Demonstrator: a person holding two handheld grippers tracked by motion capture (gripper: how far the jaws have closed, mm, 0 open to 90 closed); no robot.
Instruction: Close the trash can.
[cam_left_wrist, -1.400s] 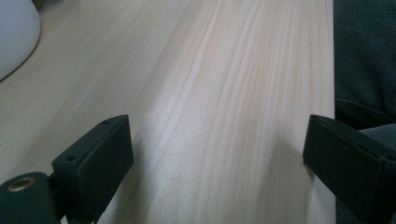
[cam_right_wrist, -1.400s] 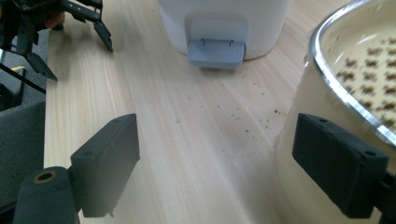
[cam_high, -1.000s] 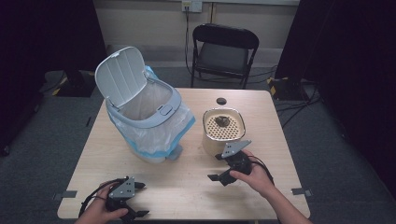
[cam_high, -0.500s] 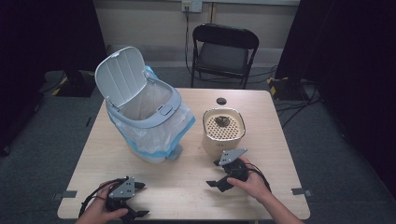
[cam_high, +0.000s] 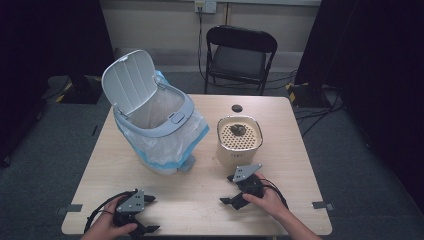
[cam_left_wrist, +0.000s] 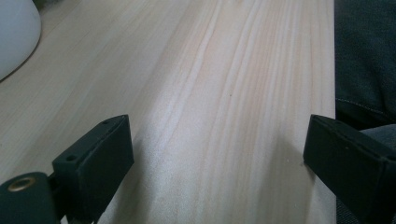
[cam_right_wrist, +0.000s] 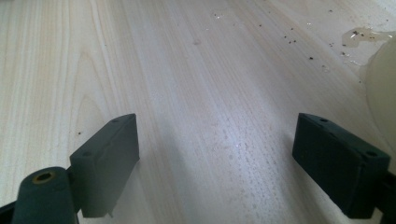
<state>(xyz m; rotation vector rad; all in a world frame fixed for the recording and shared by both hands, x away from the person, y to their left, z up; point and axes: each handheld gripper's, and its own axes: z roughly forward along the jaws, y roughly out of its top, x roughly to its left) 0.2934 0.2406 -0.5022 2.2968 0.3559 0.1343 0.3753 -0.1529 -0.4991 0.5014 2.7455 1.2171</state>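
Two grippers rest low over the table (cam_high: 200, 200), both with jaws spread wide and nothing between them. The cream container (cam_high: 239, 141) with its perforated lid stands just beyond the right gripper (cam_high: 231, 201), apart from it. The left gripper (cam_high: 145, 231) sits well away from it. No writing is readable.

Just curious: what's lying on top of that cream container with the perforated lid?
A small dark lump rests on the cream container's perforated lid. What it is, and what's inside the container, can't be seen.
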